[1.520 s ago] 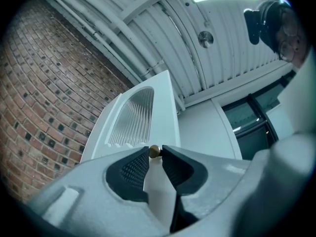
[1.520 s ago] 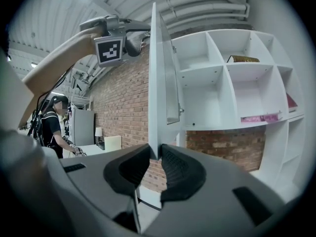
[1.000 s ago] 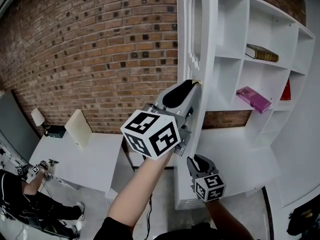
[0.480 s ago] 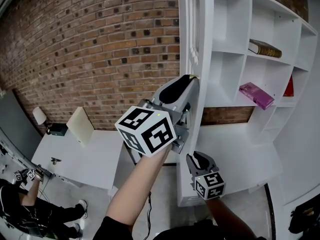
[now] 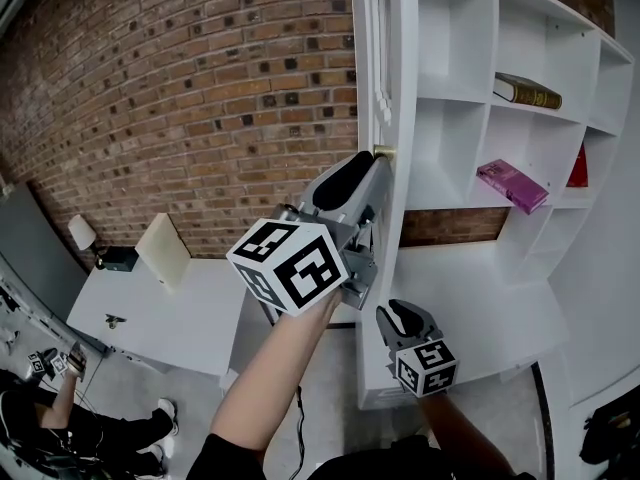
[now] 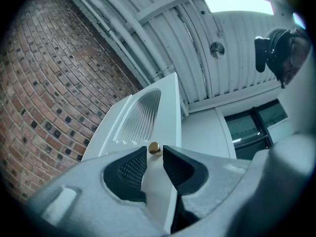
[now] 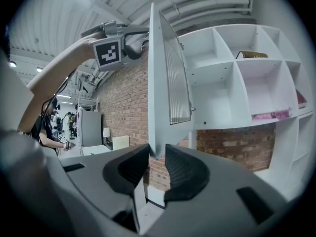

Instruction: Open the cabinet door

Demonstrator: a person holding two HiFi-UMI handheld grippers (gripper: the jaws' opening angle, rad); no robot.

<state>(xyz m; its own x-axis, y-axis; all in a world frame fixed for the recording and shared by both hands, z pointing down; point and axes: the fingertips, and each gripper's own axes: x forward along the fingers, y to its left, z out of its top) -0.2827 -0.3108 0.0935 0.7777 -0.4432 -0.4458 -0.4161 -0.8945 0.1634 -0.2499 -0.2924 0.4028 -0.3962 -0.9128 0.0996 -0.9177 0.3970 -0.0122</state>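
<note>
The white cabinet door (image 5: 385, 78) with its ribbed glass panel stands swung out, almost edge-on in the head view. My left gripper (image 5: 378, 165) is raised to the door's free edge beside the small brass knob (image 5: 383, 151). From the left gripper view the door (image 6: 148, 117) runs between the dark pads (image 6: 129, 169), and the knob (image 6: 154, 148) sits at the tips of my left gripper (image 6: 154, 153), shut on that edge. My right gripper (image 5: 400, 318) hangs low near the door's bottom. In its own view my right gripper (image 7: 157, 154) is open and holds nothing; the door (image 7: 160, 83) rises beyond it.
Open white shelves (image 5: 470, 108) behind the door hold a brown book (image 5: 525, 90), a pink book (image 5: 510, 190) and a red one (image 5: 577, 180). A white counter (image 5: 480, 308) lies below them. A brick wall (image 5: 200, 98), a white desk (image 5: 150, 313) and a person (image 5: 50, 413) are at the left.
The door has swung a little further out and now shows more edge-on. My left gripper has stayed on its edge and shifted slightly with it. My right gripper has kept still.
</note>
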